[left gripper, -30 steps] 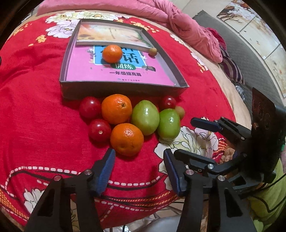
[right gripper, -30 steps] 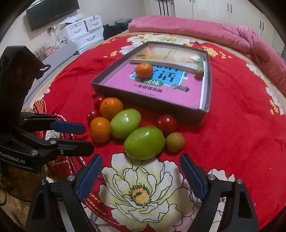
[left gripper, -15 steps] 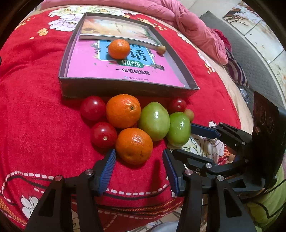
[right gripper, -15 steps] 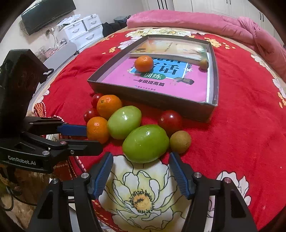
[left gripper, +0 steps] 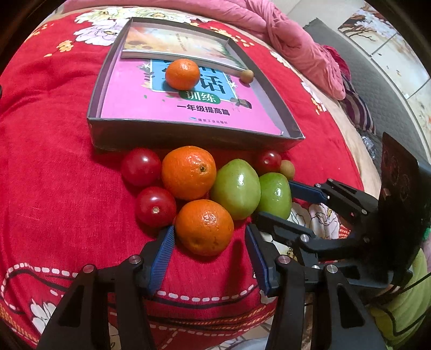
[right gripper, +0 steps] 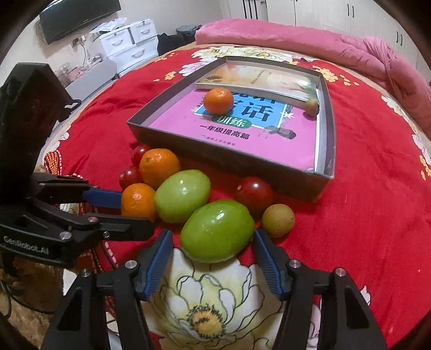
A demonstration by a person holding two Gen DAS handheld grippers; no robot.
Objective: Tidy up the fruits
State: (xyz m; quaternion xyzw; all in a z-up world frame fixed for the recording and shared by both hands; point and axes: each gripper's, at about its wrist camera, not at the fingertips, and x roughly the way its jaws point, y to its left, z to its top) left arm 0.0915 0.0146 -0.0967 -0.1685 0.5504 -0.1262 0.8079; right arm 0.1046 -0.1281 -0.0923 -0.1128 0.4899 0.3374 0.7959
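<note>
A cluster of fruit lies on the red bedspread before a shallow grey box (left gripper: 188, 133). My left gripper (left gripper: 208, 239) is open, its blue pads either side of the near orange (left gripper: 204, 226). My right gripper (right gripper: 212, 245) is open around the near green fruit (right gripper: 216, 231), which also shows in the left wrist view (left gripper: 274, 195). Behind lie a second orange (left gripper: 188, 172), a second green fruit (left gripper: 235, 188), three red tomatoes (left gripper: 155, 206) and a small tan fruit (right gripper: 278, 220). In the box, on a pink book, sit an orange (left gripper: 182, 74) and a small tan fruit (left gripper: 246, 75).
A pink quilt (right gripper: 309, 43) is bunched along the bed's far side. White drawers (right gripper: 129, 40) and a TV (right gripper: 75, 16) stand beyond the bed's left side. The bed edge drops away just behind both grippers.
Both grippers have moved forward: the left pads now flank the near orange, the right pads flank the near green fruit. The right jaws have narrowed. No fruit has moved.
</note>
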